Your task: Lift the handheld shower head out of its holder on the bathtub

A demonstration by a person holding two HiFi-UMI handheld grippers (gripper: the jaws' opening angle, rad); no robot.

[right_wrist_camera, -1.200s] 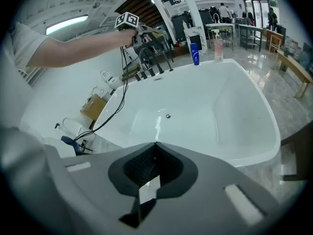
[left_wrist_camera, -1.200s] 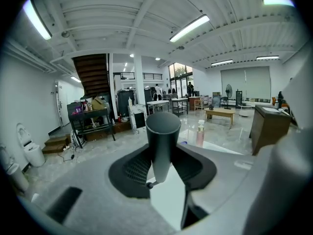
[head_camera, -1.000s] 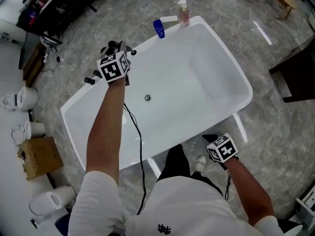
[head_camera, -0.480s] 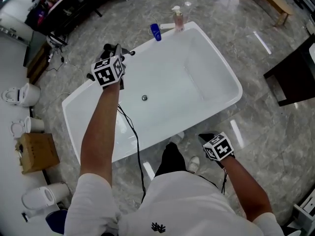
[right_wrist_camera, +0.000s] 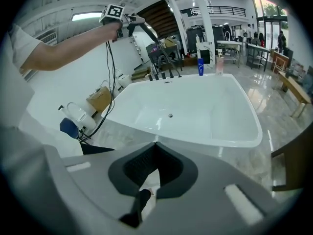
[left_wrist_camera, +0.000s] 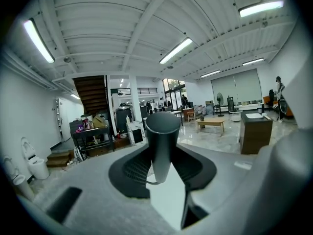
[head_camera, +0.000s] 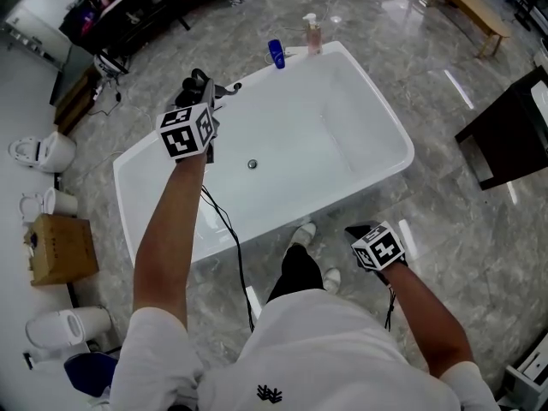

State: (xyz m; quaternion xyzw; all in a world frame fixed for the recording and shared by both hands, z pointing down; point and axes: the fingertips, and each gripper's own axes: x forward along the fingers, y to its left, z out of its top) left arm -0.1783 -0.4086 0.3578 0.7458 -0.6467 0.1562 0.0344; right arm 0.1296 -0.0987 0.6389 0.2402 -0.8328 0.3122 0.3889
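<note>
The dark handle of the shower head (left_wrist_camera: pixel 162 131) stands upright between the jaws of my left gripper (left_wrist_camera: pixel 161 170), which is shut on it. In the head view the left gripper (head_camera: pixel 199 92) is held up over the far left rim of the white bathtub (head_camera: pixel 128 204), and the shower head (head_camera: pixel 219 87) sticks out beyond it. The right gripper view shows the same arm raised high, with the shower head (right_wrist_camera: pixel 136 19) well above the tub's fittings (right_wrist_camera: pixel 164 72). My right gripper (head_camera: pixel 360 229) hangs shut and empty outside the tub's near rim; its jaw tips (right_wrist_camera: pixel 155 143) meet.
A blue bottle (head_camera: pixel 276 54) and a pink pump bottle (head_camera: pixel 313 34) stand at the tub's far corner. Toilets (head_camera: pixel 43 152) and a cardboard box (head_camera: pixel 60 248) sit on the floor at left. A dark table (head_camera: pixel 514 135) is at right. A black cable (head_camera: pixel 227 229) trails across the tub's near rim.
My left gripper has risen away from the tub's rim with the shower head in it. The right gripper has drifted a little along the near rim.
</note>
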